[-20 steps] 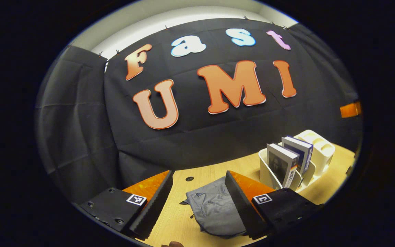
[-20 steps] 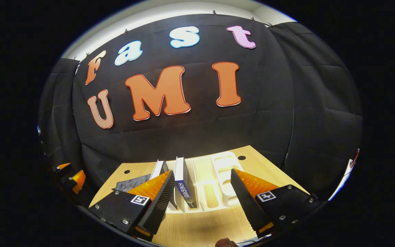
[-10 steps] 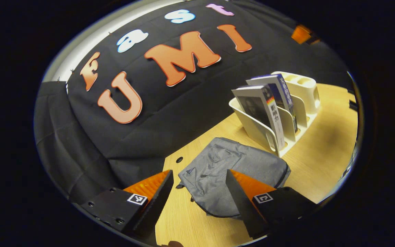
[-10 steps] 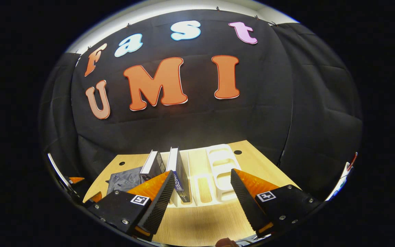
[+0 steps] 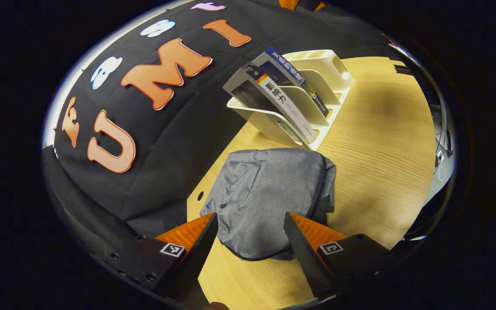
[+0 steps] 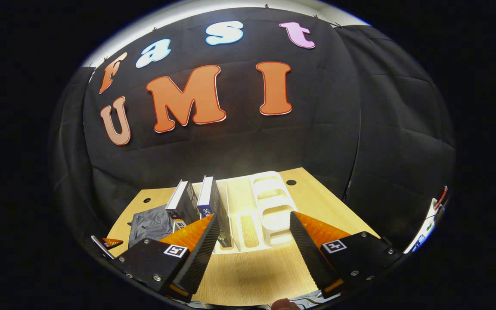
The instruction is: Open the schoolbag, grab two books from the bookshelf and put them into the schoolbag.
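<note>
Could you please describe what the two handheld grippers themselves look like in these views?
Both the left gripper and the right gripper have black bolted mounts carrying small square black-and-white marker tags, plus two wedge-shaped fingers with toothed, ridged inner faces.

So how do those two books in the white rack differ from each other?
The grey-covered book stands in the rack's end slot, nearest the schoolbag; the blue-spined book stands one slot further along. The first has a pale spine and a dark picture on its cover; the second has a dark blue spine. Both lean the same way in the white rack, upright on their edges, and neither claw touches them.
</note>
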A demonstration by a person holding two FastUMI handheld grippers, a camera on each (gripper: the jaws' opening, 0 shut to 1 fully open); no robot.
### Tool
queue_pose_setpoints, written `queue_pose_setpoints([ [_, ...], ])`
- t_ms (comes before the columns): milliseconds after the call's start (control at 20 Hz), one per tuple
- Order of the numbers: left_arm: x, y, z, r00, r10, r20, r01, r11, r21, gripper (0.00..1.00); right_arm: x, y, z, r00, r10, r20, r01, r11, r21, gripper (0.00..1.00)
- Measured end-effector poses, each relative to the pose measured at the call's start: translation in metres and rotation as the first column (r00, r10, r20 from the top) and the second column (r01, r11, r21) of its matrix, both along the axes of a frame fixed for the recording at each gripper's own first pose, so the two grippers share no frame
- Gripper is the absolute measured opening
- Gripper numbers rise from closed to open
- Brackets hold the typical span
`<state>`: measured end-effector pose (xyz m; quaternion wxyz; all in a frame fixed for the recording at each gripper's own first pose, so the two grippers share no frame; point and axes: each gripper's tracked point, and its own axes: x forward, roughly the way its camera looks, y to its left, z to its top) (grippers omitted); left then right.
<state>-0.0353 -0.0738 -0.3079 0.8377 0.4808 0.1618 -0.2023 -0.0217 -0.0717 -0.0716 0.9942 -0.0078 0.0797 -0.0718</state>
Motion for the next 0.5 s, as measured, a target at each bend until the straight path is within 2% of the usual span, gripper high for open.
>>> queue_pose_setpoints([
  [250,-0.009,-0.025,-0.024,0.997,-0.042,-0.066,0.043,0.999,0.014,0.97,-0.003,-0.008,-0.010,0.999,-0.018,-0.027,0.018,1.000,0.001,0.97],
  [500,0.000,-0.027,-0.043,0.995,-0.019,-0.098,0.023,0.999,0.038,0.97,-0.012,-0.023,-0.017,0.998,-0.043,-0.047,0.044,0.999,0.025,0.98],
])
